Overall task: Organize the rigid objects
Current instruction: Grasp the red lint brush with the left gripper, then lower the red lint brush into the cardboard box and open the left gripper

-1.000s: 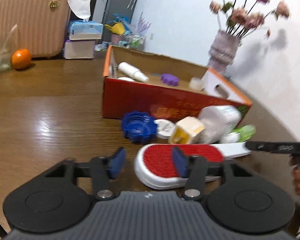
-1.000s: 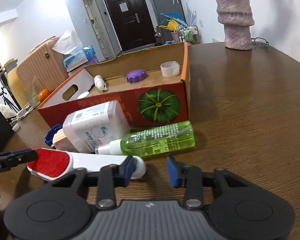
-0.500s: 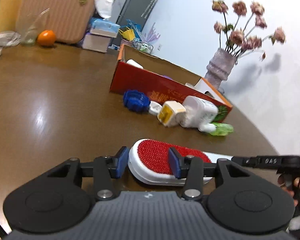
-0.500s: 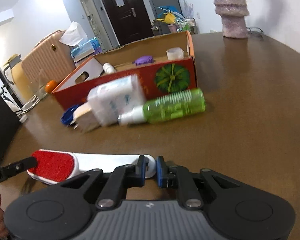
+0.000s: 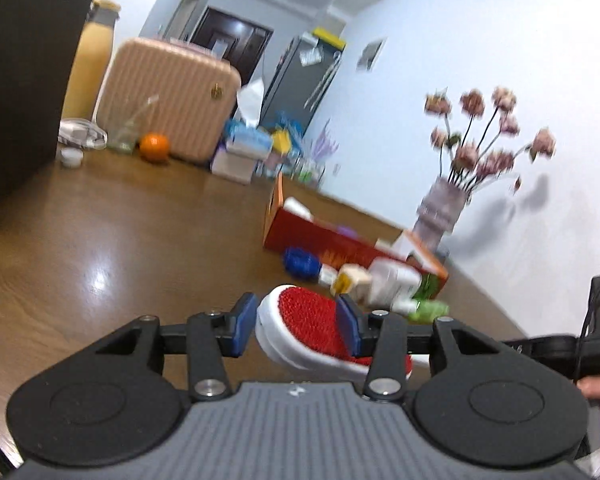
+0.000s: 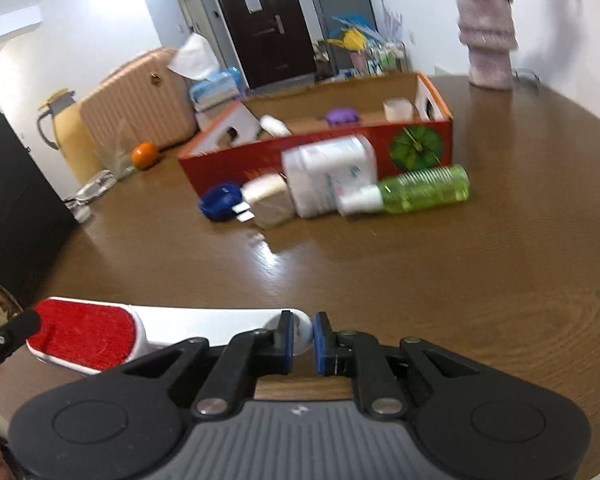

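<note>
Broadly, a brown wooden counter (image 6: 440, 280) carries everything, with a red cardboard box (image 6: 300, 152) lying open at its far side. Against the box's near wall lie a white square bottle (image 6: 328, 176), a green spray bottle (image 6: 424, 188) on its side and a blue ribbed cap (image 6: 220, 202). Nearer the cameras, well apart from that cluster, is the lint brush (image 6: 100, 334) (white body, red bristle pad). The left hand-held gripper (image 5: 296, 326) stands partly open around the brush's red head, its blue pads at either edge of it. The right hand-held gripper (image 6: 303, 340) has just been closing and is now clamped on the tip of the brush's white handle, which sits between its pads.
</note>
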Demonstrator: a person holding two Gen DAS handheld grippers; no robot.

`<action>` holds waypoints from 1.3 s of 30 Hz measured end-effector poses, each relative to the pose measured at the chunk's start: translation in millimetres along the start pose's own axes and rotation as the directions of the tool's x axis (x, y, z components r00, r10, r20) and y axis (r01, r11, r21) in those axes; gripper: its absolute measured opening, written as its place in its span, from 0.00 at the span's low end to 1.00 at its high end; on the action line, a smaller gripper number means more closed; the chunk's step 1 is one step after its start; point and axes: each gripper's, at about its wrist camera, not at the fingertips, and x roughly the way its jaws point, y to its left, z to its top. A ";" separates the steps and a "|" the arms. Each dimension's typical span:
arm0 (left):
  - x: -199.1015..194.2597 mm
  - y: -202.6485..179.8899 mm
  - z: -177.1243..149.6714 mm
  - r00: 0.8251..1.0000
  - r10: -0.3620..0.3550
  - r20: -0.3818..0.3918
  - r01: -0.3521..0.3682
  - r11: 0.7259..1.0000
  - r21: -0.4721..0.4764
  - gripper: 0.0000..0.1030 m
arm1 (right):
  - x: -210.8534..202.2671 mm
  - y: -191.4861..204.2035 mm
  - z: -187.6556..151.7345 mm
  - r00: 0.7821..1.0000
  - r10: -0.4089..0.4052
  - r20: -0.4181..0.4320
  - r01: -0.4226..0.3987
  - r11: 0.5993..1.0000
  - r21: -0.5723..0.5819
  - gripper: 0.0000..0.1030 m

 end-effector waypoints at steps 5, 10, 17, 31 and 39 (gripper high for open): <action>-4.7 2.4 10.9 0.999 -0.017 0.045 0.018 1.000 -0.008 0.43 | -11.9 19.1 7.1 0.999 -0.015 0.036 0.016 0.999 -0.030 0.12; 5.9 5.5 20.3 0.997 -0.035 0.070 0.037 0.999 -0.029 0.43 | -6.2 31.7 25.9 0.996 -0.065 0.059 0.069 0.996 -0.064 0.11; 29.7 18.3 32.9 0.994 -0.065 0.084 0.069 0.997 -0.047 0.43 | 11.7 33.1 38.3 0.995 -0.080 0.052 0.082 0.996 -0.040 0.11; 105.1 -11.9 88.6 0.987 -0.138 0.086 0.135 0.990 0.045 0.43 | 24.1 1.3 86.6 0.979 -0.084 0.187 0.077 0.996 0.043 0.12; 192.0 -33.0 123.5 0.992 -0.124 0.021 0.122 0.991 0.055 0.43 | 56.2 -36.6 137.1 0.969 -0.104 0.226 0.093 0.994 0.059 0.12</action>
